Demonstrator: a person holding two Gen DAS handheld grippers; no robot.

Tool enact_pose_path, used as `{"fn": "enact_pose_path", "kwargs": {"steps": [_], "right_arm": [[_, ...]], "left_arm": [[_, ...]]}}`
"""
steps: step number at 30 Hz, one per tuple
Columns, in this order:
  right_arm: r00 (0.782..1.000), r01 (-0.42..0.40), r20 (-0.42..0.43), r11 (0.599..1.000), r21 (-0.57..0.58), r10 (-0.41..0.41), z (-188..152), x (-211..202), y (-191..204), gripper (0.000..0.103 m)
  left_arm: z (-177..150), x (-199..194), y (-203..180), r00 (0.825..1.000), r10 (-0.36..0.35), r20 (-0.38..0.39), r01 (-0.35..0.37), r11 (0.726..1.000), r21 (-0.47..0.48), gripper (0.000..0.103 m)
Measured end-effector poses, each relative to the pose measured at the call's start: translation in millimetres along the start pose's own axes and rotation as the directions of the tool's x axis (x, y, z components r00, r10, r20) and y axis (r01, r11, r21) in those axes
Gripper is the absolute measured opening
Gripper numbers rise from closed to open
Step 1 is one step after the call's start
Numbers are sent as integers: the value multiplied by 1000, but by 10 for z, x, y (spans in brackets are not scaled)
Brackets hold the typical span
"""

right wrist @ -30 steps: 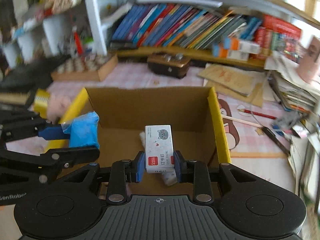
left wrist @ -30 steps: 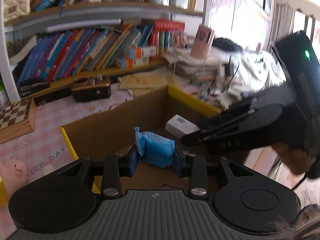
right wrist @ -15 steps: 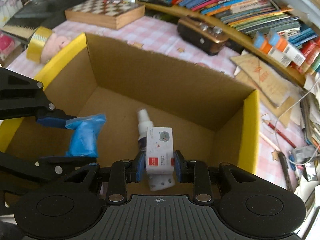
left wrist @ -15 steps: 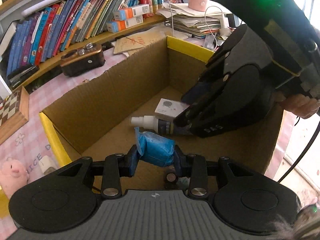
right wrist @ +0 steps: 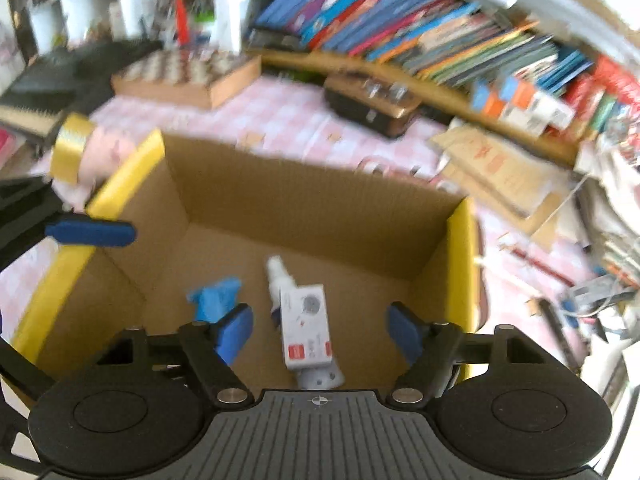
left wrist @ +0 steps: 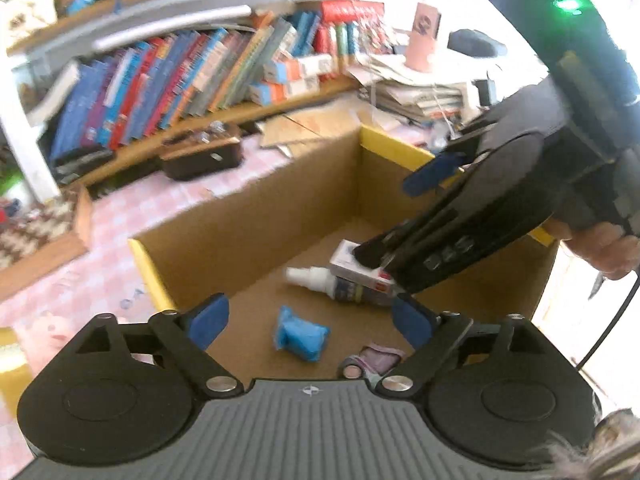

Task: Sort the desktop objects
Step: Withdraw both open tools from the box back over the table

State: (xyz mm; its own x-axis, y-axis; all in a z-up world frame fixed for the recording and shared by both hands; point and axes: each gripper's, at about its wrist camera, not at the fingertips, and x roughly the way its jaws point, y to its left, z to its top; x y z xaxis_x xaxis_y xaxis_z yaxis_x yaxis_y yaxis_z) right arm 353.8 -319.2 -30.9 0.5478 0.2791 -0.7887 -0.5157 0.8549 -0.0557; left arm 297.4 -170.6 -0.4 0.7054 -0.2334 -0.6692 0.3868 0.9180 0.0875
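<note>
Left gripper (left wrist: 308, 320): jaws opening, empty | blue packet (left wrist: 301, 334): cardboard box (left wrist: 256, 216) floor, lower centre, just beyond pads | Right gripper (right wrist: 320, 330): jaws opening, empty | white carton (right wrist: 306, 326): between pads, long axis along fingers, atop spray bottle (right wrist: 280, 274).

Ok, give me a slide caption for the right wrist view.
Right gripper opening above a cardboard box, white packet and blue bag lying inside.

free: open top of cardboard box (right wrist: 320, 200) — far floor bare | blocked: yellow-edged walls — spray bottle (right wrist: 280, 272) mid-floor
</note>
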Motion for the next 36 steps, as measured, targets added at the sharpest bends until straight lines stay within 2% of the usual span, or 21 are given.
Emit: {"fn": "enact_pose_path", "kwargs": {"steps": [4,6,11,14,17,22,26,28,30,36], "right_arm": [[991,33,123,991,131,-49,-14,-307,-114,77],[978,53,187,980,190,-89,-57,-482,-152,79],[940,61,307,961,271,-146,-258,-872,-61,87],[928,37,340,946,322,-152,-425,-1047,53,90],[927,-15,352,922,386,-132,-620,-1163,209,95],[919,-57,378,908,415,-116,-871,-1291,544,100],[885,-77,445,902,424,-134,-973,-1497,728,103],[874,-115,473,898,425,-111,-1046,-1565,809,103],[874,-159,480,892,424,-72,-1101,-1595,889,103],[919,-151,393,895,419,-28,-1145,-1628,1231,103]], "left_arm": [[-10,-253,44,994,79,72,-77,997,-31,95],[-42,-420,94,986,113,119,-103,991,-83,99],[-192,-779,207,968,165,188,-123,968,-218,100],[-343,-962,248,961,188,202,-125,949,-290,100],[-519,-1133,276,957,203,209,-119,928,-354,103],[-823,-1368,307,944,236,229,-120,895,-430,103],[-1005,-1527,334,933,263,245,-134,887,-441,103],[-1095,-1616,365,932,264,250,-132,886,-444,103],[-1181,-1698,410,931,266,248,-131,882,-452,103],[-1419,-1930,572,934,277,225,-141,866,-480,103]]}}
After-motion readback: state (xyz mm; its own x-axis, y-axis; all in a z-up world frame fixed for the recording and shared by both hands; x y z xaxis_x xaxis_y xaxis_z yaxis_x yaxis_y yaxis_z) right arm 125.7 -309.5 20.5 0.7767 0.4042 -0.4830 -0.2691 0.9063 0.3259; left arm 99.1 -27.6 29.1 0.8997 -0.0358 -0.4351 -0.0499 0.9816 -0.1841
